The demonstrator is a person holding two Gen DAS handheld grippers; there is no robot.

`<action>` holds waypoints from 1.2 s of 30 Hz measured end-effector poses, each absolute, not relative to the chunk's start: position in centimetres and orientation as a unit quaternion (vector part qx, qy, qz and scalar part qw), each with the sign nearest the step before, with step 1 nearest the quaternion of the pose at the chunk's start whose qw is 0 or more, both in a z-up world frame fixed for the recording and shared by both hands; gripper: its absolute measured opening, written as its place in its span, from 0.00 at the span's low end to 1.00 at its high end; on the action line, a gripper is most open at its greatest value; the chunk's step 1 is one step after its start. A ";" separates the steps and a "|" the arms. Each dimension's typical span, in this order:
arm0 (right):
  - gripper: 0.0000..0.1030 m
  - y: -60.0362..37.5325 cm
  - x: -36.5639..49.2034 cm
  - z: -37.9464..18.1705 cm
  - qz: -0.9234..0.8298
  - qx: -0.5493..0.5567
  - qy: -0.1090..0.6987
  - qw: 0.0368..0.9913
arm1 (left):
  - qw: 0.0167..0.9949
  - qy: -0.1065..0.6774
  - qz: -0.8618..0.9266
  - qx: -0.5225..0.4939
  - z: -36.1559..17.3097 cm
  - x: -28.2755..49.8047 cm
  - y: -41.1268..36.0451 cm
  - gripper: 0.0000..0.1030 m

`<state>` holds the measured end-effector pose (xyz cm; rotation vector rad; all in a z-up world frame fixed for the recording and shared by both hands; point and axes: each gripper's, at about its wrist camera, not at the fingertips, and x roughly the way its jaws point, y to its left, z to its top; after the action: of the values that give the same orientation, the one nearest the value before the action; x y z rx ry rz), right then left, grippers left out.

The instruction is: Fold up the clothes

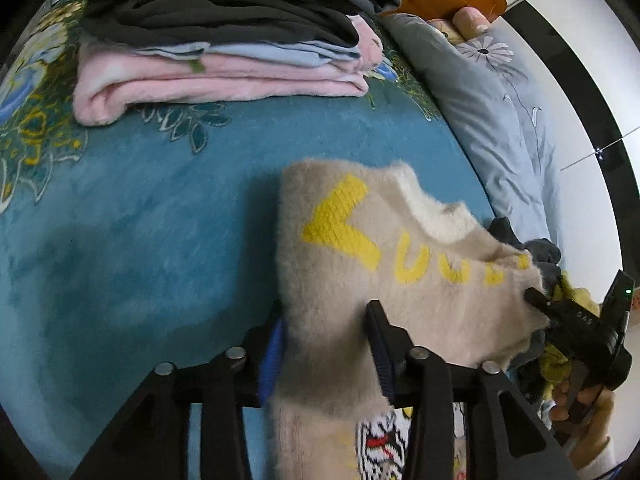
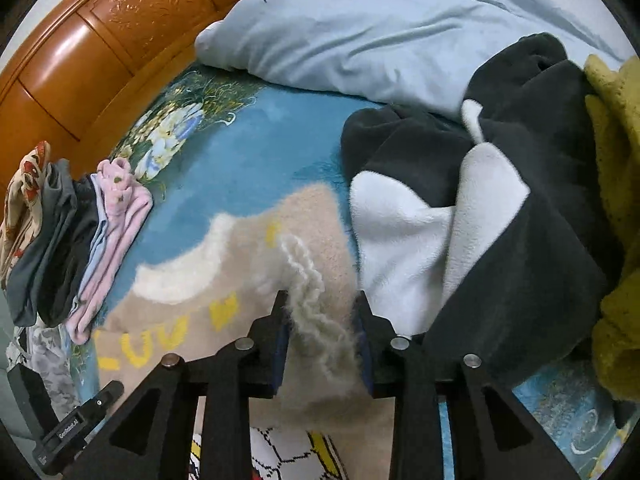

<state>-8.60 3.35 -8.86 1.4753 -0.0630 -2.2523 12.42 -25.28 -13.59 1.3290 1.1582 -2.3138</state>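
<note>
Both claws grip the beige sweater [image 1: 384, 264]: left claw [image 1: 328, 344] clamped on one edge, right claw [image 2: 320, 340] on the fuzzy edge opposite, the sweater held over the bed [image 1: 140, 220]. Folded stack [image 1: 224, 64] sits at the bed's far side. Unfolded heap [image 2: 500, 220] remains beside the sweater. Judged partway through.

The left wrist view looks down its fingers, close over the blanket [image 1: 140, 220], toward the folded stack [image 1: 224, 60]. The right wrist view sits equally close, facing the headboard [image 2: 92, 48] and duvet [image 2: 360, 40]. Both share the sweater [image 1: 400, 264] [image 2: 256, 280], blanket, stack and duvet.
</note>
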 end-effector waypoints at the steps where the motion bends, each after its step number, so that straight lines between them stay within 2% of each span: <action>1: 0.31 3.5 -8.6 -8.7 -0.816 0.534 -0.023 0.218 | 0.115 0.401 -0.788 0.453 -13.4 12.9 -25.0 0.49; 5: 0.44 6.4 -6.6 -6.7 -0.829 0.514 -0.064 0.212 | 0.122 0.417 -0.781 0.448 -12.1 14.7 -23.5 0.54; 11: 0.44 11.0 -1.2 -5.7 -0.824 0.523 -0.070 0.205 | 0.106 0.447 -0.761 0.457 -10.8 17.5 -21.0 0.56; 16: 0.45 15.2 1.7 -4.5 -0.821 0.525 -0.104 0.198 | 0.106 0.395 -0.776 0.479 -8.3 19.1 -19.0 0.58; 18: 0.49 17.1 2.5 -4.3 -0.820 0.526 -0.110 0.198 | 0.112 0.376 -0.777 0.492 -7.9 19.5 -18.8 0.58; 27: 0.52 23.6 5.7 -8.9 -0.783 0.574 -0.127 0.204 | 0.120 0.408 -0.729 0.537 -10.6 21.5 -19.6 0.58; 36: 0.54 22.3 4.5 -14.1 -0.736 0.621 -0.145 0.229 | 0.097 0.450 -0.677 0.574 -14.3 22.9 -18.4 0.58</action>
<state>4.50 22.26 -14.07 1.7083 -0.3994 -2.0251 22.89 -18.40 -14.29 1.7008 1.3308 -2.0047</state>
